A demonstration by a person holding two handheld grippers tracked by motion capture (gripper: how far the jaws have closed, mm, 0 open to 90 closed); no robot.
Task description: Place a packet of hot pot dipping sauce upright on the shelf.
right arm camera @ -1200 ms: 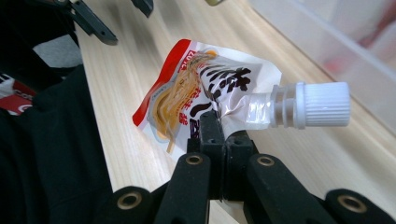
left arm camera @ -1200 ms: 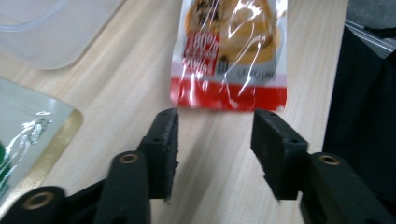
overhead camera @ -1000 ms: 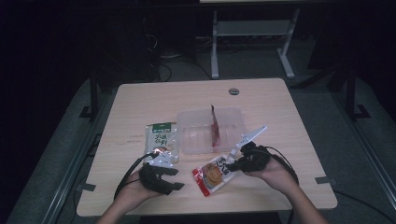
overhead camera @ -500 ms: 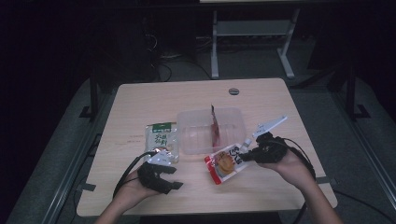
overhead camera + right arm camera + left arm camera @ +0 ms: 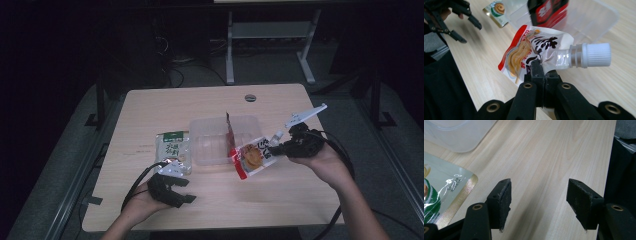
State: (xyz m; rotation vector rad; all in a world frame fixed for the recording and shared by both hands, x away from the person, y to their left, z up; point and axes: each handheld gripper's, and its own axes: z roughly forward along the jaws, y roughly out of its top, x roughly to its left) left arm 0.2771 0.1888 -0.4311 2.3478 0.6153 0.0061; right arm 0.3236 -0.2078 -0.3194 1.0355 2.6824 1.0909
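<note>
A red-and-white spouted pouch [image 5: 253,158] was held clamped by the right gripper [image 5: 278,148], just in front of the clear plastic tray [image 5: 212,142]. The left gripper [image 5: 181,191], nearer than the tray, was held open and empty, its jaws having just been opening.

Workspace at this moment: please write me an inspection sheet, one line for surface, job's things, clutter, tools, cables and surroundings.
Surface: light wooden table, with a round grommet near the far edge.
Job's things: red and white spouted pouch with white cap, lifted off the table beside the clear plastic container; a dark red packet stands upright in the container; a green and white pouch lies flat left of it.
Clutter: nothing seen.
Tools: right tool shut on the spouted pouch, below its spout; left tool open, nothing between the jaws, low over the table.
Cables: a black cable trails from the left tool, another from the right.
Surroundings: dark room, grey floor, white table frame behind.
</note>
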